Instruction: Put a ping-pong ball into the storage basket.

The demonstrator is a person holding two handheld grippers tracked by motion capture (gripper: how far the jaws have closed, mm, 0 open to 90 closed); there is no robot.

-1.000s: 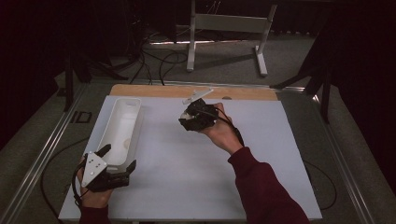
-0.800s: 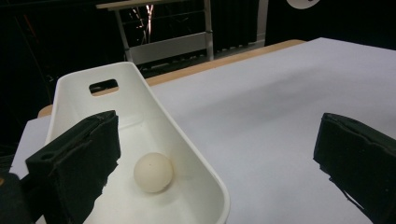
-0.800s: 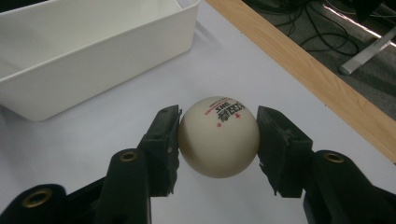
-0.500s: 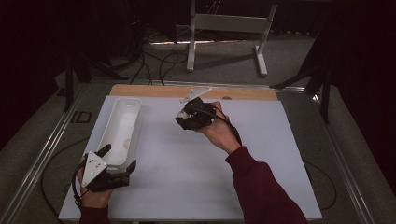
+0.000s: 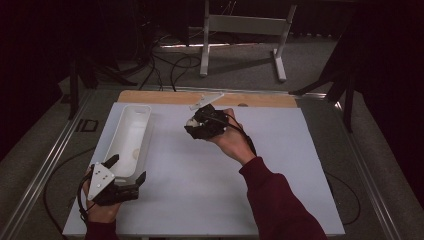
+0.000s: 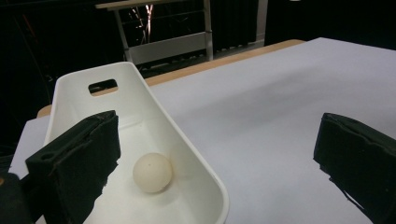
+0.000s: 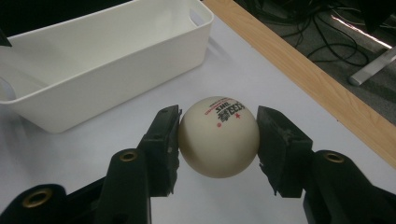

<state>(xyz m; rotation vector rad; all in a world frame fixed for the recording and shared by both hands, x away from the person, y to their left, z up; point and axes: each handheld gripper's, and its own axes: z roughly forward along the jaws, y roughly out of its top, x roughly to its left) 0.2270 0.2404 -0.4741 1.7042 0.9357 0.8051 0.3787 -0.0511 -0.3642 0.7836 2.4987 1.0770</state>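
Note:
My right gripper (image 7: 218,140) is shut on a white ping-pong ball (image 7: 219,122) with red print, one black pad on each side. In the high view this right gripper (image 5: 194,128) hovers over the white table at mid-back, to the right of a long white bin (image 5: 131,131). A second white ball (image 6: 152,172) lies inside the bin (image 6: 140,84). My left gripper (image 6: 219,140) stands open with nothing between its jaws, its left jaw over the bin's near end. From above, the left gripper (image 5: 129,168) sits at the front left corner.
A wooden strip (image 5: 260,99) runs along the table's far edge, with a pale flat piece (image 5: 206,100) lying on it. Metal rails border both sides. Beyond the table stand a white frame (image 5: 245,30) and loose cables on the floor.
My right gripper has drifted slightly left toward the bin with the ball still in it. The left gripper has stayed where it was.

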